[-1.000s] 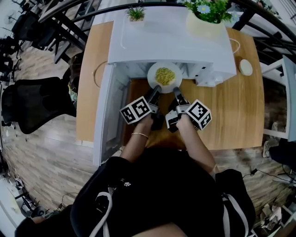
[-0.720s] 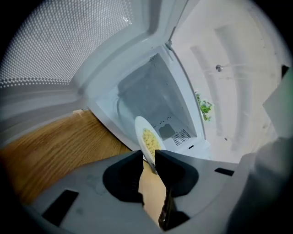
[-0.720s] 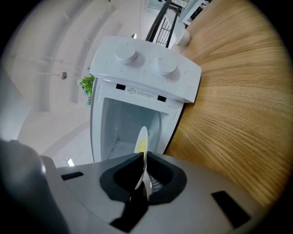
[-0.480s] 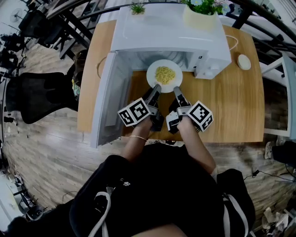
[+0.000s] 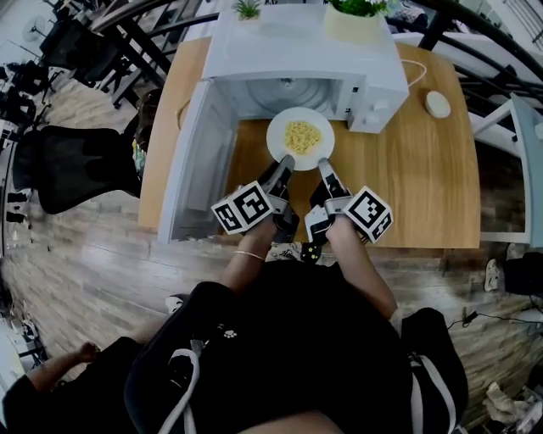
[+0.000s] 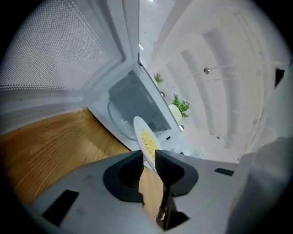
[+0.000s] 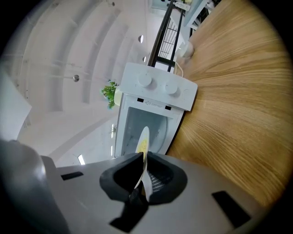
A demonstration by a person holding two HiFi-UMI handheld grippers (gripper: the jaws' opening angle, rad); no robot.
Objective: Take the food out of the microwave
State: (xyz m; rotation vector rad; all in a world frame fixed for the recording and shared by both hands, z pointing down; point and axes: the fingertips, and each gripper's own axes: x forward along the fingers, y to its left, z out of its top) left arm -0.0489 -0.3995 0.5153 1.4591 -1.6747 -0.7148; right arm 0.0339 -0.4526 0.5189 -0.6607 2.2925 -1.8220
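A white plate (image 5: 300, 138) with yellow noodles (image 5: 302, 134) hangs over the wooden table (image 5: 407, 169), just in front of the open white microwave (image 5: 297, 59). My left gripper (image 5: 286, 161) is shut on the plate's near left rim, and my right gripper (image 5: 322, 164) is shut on its near right rim. In the left gripper view the plate (image 6: 145, 142) stands edge-on between the black pads (image 6: 129, 169), with the empty microwave cavity (image 6: 130, 107) behind it. The right gripper view has the plate (image 7: 143, 146) pinched in the same way, in front of the microwave (image 7: 153, 107).
The microwave door (image 5: 193, 161) stands swung open at the left, reaching toward the table's front edge. A potted plant (image 5: 356, 17) and a smaller plant (image 5: 248, 10) sit on top of the microwave. A small white round thing (image 5: 438, 103) lies on the table at the right.
The plate has come out of the microwave cavity toward me, held by both grippers, and now hangs over the table in front of the opening.
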